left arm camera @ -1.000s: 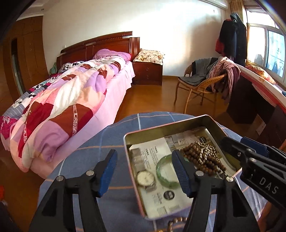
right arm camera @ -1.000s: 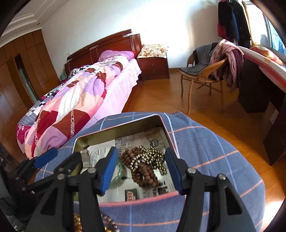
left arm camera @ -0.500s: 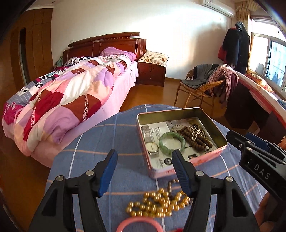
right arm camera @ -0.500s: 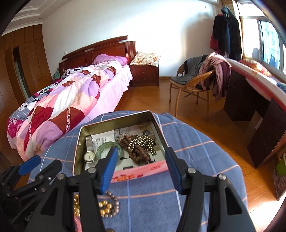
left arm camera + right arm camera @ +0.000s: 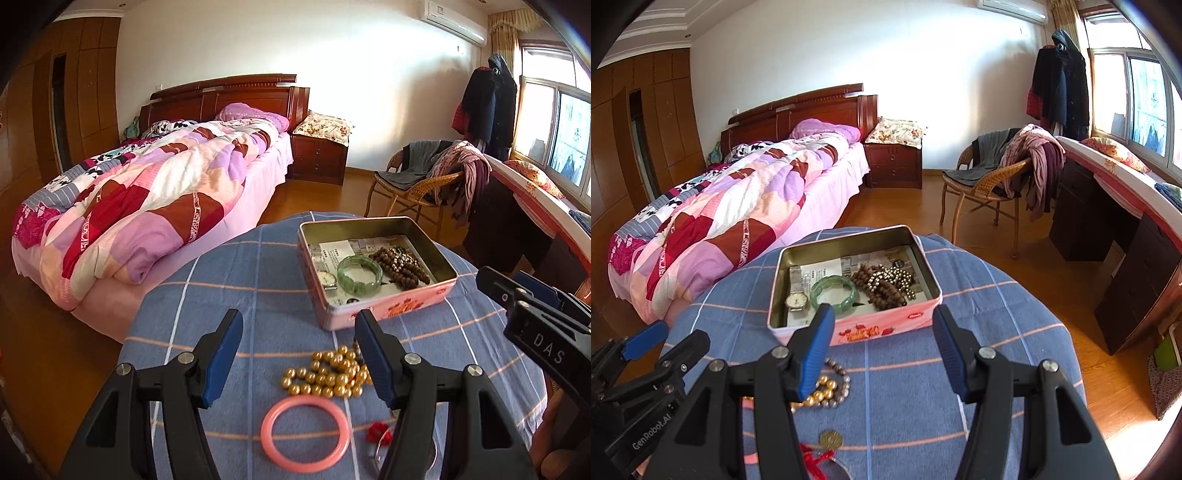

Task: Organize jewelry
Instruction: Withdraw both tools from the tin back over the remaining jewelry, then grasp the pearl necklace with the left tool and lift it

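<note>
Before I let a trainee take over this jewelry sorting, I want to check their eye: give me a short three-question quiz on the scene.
1. True or false: the green bangle lies inside the tin.
2. Which piece lies on the cloth nearest the left gripper? A) pink bangle B) wristwatch C) brown bead strand
3. Fill in: both grippers, including the right gripper, are open and hold ____.

Key: 1 true; 2 A; 3 nothing.

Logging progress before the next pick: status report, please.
Left hand-held gripper and right hand-held gripper: open, empty. Tin: watch, green bangle, bead strands inside. Gold bead strand and pink bangle on the cloth. Path unobstructed.
</note>
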`<move>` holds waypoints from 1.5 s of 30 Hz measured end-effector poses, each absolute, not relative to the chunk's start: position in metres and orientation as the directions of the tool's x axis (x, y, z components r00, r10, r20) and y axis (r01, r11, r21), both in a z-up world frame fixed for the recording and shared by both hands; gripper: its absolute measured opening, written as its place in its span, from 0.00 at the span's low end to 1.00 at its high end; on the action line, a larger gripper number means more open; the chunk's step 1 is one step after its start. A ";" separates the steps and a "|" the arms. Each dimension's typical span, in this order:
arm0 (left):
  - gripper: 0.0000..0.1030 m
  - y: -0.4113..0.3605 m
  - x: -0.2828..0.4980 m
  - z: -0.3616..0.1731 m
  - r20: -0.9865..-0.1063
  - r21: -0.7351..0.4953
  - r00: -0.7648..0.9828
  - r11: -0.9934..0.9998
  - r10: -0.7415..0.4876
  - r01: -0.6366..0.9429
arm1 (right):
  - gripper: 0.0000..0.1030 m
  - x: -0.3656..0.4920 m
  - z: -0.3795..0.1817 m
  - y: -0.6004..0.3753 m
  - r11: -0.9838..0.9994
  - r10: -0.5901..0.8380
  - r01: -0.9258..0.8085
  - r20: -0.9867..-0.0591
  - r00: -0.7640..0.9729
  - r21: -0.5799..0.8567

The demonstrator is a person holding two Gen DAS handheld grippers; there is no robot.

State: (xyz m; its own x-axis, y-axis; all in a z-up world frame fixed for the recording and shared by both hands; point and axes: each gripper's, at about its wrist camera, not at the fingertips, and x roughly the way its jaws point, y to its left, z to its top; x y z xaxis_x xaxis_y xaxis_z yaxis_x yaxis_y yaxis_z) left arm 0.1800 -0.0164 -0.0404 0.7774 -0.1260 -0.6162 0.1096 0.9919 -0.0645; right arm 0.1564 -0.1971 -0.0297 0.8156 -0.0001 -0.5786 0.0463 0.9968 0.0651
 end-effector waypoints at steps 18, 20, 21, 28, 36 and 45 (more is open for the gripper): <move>0.62 0.040 0.121 -0.079 -0.654 -0.017 0.753 0.997 -0.072 0.080 | 0.57 0.104 -0.091 -0.215 0.994 0.070 0.007 -0.692 0.719 0.108; 0.62 0.042 0.112 -0.084 -0.660 -0.009 0.745 0.993 -0.097 0.121 | 0.57 0.100 -0.094 -0.215 0.993 0.082 0.005 -0.701 0.708 0.121; 0.62 0.041 0.107 -0.086 -0.662 0.003 0.742 0.990 -0.104 0.141 | 0.57 0.097 -0.095 -0.215 0.992 0.088 0.002 -0.704 0.705 0.126; 0.62 0.028 0.073 -0.107 -0.736 0.034 0.651 0.951 -0.184 0.307 | 0.57 0.086 -0.093 -0.217 0.990 0.100 -0.003 -0.701 0.706 0.139; 0.61 0.010 0.072 -0.122 -0.814 -0.131 0.516 0.950 -0.266 0.282 | 0.57 0.084 -0.085 -0.219 0.987 0.101 0.012 -0.688 0.719 0.158; 0.62 0.023 0.112 -0.131 -0.797 -0.072 0.573 0.972 -0.190 0.222 | 0.57 0.083 -0.084 -0.227 0.987 0.090 0.030 -0.685 0.723 0.161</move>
State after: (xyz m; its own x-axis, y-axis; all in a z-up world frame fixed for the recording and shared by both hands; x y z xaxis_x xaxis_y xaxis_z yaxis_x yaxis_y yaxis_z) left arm 0.1122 0.0234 -0.1315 0.5733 -0.1902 -0.7970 0.2220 0.9724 -0.0723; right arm 0.0828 -0.2269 -0.0840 0.7226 0.0900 -0.6854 0.0297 0.9865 0.1608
